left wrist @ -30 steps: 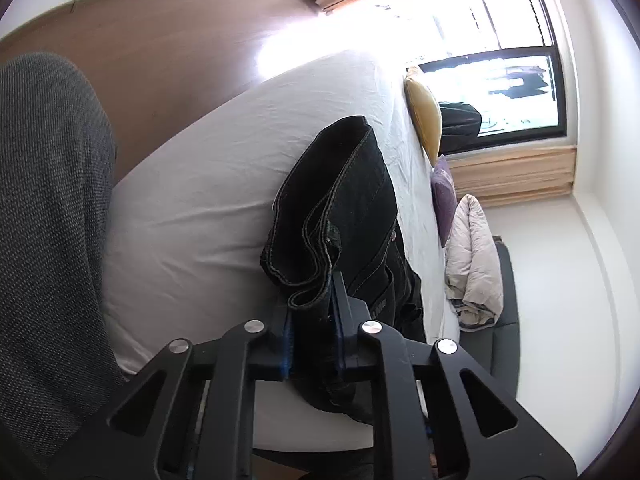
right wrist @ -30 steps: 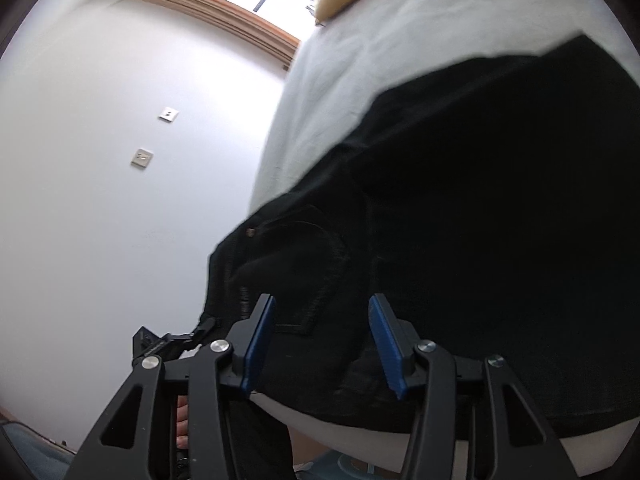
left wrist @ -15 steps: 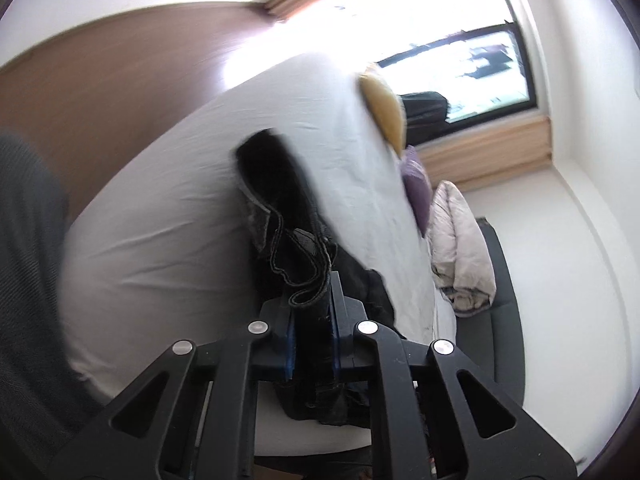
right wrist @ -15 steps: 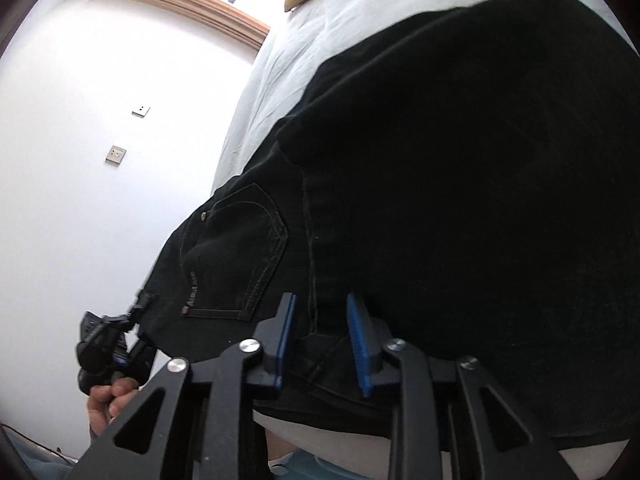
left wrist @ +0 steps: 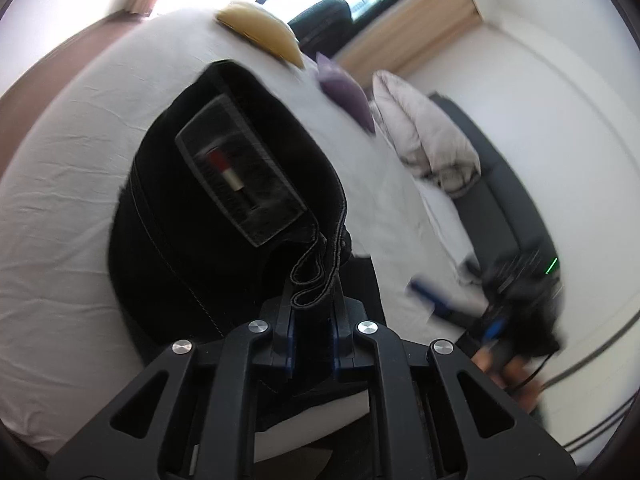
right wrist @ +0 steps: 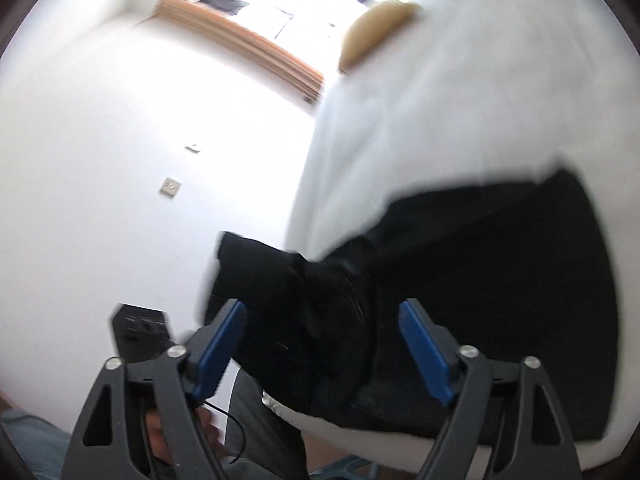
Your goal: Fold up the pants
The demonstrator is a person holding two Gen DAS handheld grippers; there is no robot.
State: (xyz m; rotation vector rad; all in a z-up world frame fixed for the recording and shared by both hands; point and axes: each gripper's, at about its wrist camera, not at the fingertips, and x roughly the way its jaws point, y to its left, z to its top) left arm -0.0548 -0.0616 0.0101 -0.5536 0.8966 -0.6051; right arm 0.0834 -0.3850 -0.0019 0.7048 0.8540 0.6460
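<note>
The left gripper (left wrist: 311, 316) has its blue-padded fingers (left wrist: 289, 332) pinched tight on a bunched, stitched edge of the black pants (left wrist: 224, 208) — the fabric rises from between the jaws and spreads out over the white bed (left wrist: 60, 216), a grey sewn-in label (red and white mark on it) turned toward the camera. The right gripper (right wrist: 322, 340) stands with its blue pads (right wrist: 426, 352) spread wide, holding nothing; the pants (right wrist: 500, 280) lie just beyond them, draped over the near edge of the bed (right wrist: 440, 120), partly blurred. Farther up the mattress sit a yellow pillow (left wrist: 260, 34) and a purple one (left wrist: 346, 94) — beside the bed a pale quilted jacket (left wrist: 424, 136) rests on a dark sofa (left wrist: 504, 208)
</note>
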